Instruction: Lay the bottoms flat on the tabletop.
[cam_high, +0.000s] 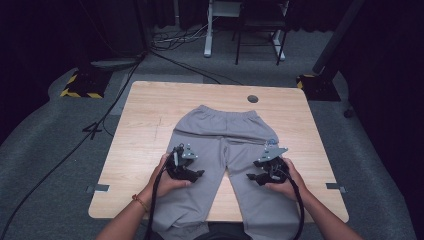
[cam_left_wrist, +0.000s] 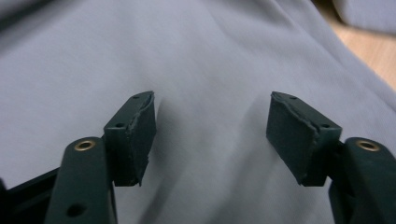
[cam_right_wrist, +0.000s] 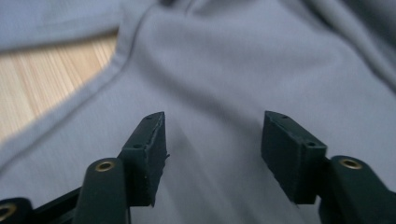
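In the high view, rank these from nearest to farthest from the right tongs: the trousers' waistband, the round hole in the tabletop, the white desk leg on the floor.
From the right tongs, which hang open over the trousers' right leg:
1. Waistband: up and left, mid-table.
2. Round hole: just beyond the waistband, near the far edge.
3. White desk leg: on the floor past the table.

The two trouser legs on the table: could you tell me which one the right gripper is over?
The right gripper is over the trouser leg on the high view's right side; the left gripper is over the other leg.
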